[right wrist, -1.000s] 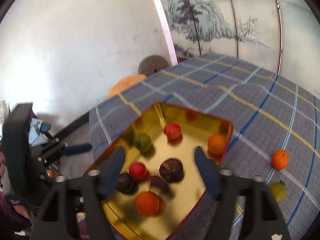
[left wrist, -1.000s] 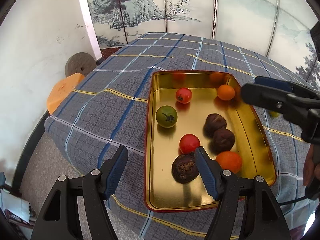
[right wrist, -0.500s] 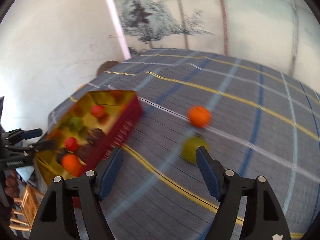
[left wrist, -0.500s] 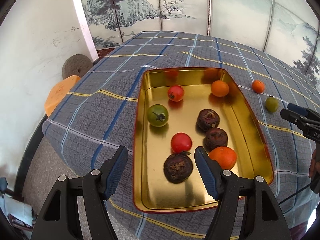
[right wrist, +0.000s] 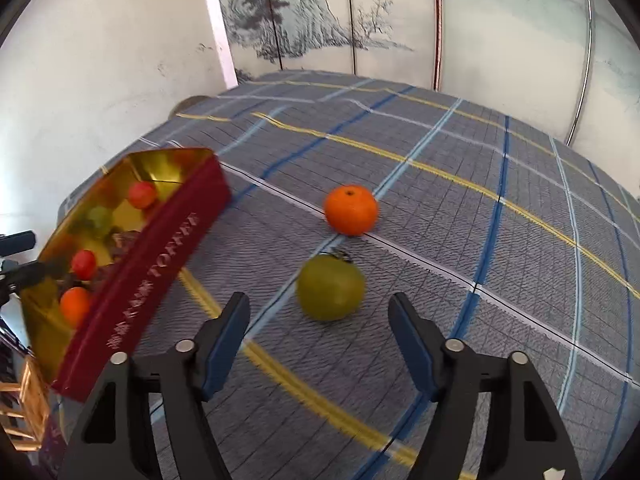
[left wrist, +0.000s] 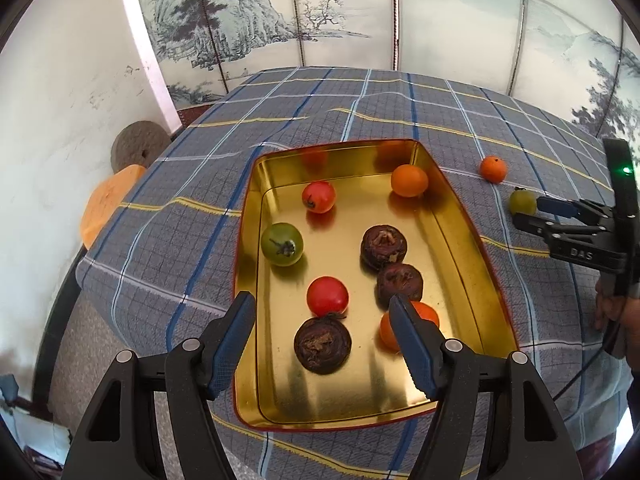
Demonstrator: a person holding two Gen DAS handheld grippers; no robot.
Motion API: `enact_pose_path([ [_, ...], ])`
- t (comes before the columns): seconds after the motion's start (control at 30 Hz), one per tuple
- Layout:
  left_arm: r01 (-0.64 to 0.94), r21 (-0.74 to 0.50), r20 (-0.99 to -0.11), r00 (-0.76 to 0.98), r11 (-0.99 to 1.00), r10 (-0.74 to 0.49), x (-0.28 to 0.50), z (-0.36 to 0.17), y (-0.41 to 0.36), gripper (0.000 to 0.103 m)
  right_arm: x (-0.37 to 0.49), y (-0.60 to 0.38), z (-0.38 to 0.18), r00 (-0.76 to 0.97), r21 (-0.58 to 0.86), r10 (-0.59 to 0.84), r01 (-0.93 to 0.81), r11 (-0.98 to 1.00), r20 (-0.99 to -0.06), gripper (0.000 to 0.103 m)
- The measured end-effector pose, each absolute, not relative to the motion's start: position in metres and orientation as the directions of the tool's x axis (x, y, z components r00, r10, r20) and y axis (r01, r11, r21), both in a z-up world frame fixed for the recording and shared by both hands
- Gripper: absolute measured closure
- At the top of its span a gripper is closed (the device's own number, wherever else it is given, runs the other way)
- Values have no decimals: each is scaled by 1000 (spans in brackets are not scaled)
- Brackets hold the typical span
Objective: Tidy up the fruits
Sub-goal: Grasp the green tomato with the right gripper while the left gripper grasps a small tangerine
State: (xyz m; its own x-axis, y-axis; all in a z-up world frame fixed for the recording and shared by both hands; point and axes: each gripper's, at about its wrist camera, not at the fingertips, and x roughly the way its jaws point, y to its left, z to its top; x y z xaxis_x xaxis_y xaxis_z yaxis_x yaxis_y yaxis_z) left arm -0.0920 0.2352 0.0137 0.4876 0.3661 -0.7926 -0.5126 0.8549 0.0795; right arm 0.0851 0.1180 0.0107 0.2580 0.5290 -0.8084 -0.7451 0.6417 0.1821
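Note:
A gold tin tray [left wrist: 460, 232] with red outer walls [right wrist: 152, 272] sits on the plaid tablecloth and holds several fruits: red tomatoes, a green tomato [left wrist: 282, 244], oranges and dark brown fruits. My left gripper [left wrist: 322, 332] is open and empty above the tray's near end. A green tomato [right wrist: 330, 292] and an orange [right wrist: 351, 210] lie on the cloth to the right of the tray. My right gripper [right wrist: 318, 334] is open and empty, with the green tomato just ahead between its fingers. It also shows in the left wrist view [left wrist: 532, 216] next to that tomato [left wrist: 522, 201].
The table's left edge [left wrist: 92, 256] drops to the floor. An orange stool [left wrist: 106, 204] and a round stone [left wrist: 138, 150] stand by the white wall. A painted folding screen [left wrist: 360, 20] stands behind the table.
My right gripper swung from above the tray to the cloth on the right and came close to the green tomato. My left gripper shifted slightly over the tray's near end.

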Motion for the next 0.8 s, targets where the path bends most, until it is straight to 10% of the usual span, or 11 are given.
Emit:
enact_pose_path([
  [0.2, -488, 95, -794, 489, 867, 362, -79, 14, 228, 33, 92, 124, 3, 249, 173, 518, -753, 635, -818, 37],
  [0.43, -446, 118, -796, 491, 887, 353, -61, 15, 212, 33, 97, 132, 2, 236, 160, 506, -768, 621, -830, 68],
  [0.8, -369, 145, -802, 500, 918, 328, -21, 22, 186, 33, 119, 35, 16, 334, 150, 475, -670, 727, -814, 69],
])
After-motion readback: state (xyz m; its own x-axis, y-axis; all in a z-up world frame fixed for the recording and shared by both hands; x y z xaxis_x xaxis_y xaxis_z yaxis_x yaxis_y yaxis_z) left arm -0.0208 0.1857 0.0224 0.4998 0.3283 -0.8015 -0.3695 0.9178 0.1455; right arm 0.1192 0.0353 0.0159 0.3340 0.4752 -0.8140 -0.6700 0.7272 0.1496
